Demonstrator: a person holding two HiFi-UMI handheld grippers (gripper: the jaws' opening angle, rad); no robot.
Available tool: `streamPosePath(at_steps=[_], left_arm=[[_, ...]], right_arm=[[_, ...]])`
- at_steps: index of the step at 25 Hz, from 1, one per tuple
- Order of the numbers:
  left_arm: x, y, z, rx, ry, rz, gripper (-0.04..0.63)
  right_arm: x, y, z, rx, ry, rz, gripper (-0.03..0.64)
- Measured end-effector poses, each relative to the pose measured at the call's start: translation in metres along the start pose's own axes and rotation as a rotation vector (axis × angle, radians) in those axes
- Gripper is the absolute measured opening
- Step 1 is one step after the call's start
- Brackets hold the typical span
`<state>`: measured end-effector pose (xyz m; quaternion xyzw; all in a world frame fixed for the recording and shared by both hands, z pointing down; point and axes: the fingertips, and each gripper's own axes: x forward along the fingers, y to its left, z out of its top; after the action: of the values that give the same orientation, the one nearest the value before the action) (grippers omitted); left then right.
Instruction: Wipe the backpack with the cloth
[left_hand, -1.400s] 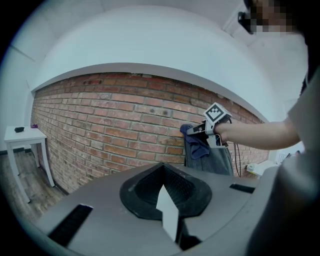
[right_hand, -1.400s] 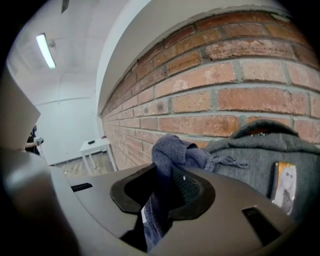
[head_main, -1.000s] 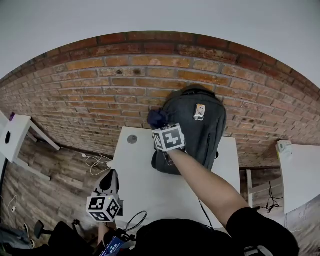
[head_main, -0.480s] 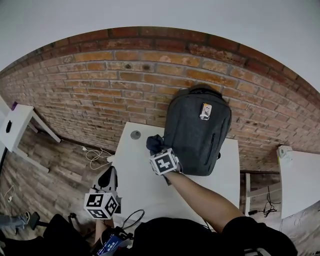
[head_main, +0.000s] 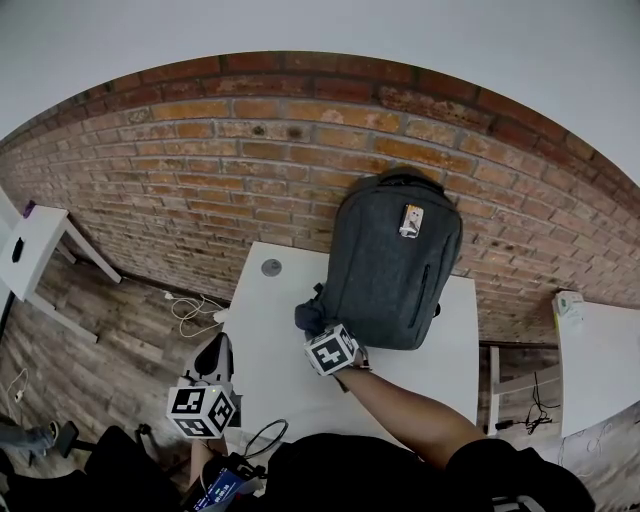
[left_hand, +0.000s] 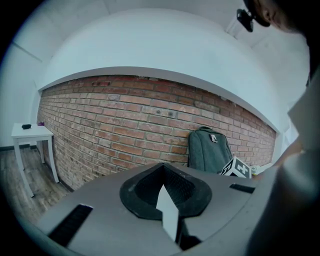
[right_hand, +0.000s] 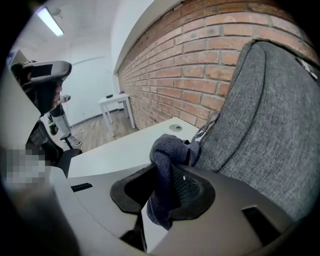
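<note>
Grey backpack stands upright on the white table, its back against the brick wall. Right gripper, jaws clamped on a dark blue cloth, holds the cloth against the backpack's lower left corner. Left gripper, jaws together and empty, hangs beside the table's left edge, well apart from the backpack.

Right arm, bare below a dark sleeve, stretches from the lower right of the head view up to frame centre. There the right gripper points toward the upper left, its jaws clamped on a dark cloth. The left gripper is held close to the body at lower left, its jaws pressed together with nothing between them.
</note>
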<state>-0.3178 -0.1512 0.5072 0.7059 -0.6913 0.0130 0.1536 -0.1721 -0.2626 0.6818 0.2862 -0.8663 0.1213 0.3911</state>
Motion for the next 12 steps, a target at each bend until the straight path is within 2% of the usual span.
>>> streamPosePath(at_steps=[7, 12], left_arm=[[0.010, -0.010, 0.005, 0.010, -0.007, -0.032, -0.006], [0.022, -0.020, 0.007, 0.022, 0.000, -0.068, -0.006]], right_arm=[[-0.029, -0.022, -0.001, 0.102, -0.115, 0.002, 0.087], [-0.057, -0.046, -0.022, 0.161, -0.160, -0.047, 0.086]])
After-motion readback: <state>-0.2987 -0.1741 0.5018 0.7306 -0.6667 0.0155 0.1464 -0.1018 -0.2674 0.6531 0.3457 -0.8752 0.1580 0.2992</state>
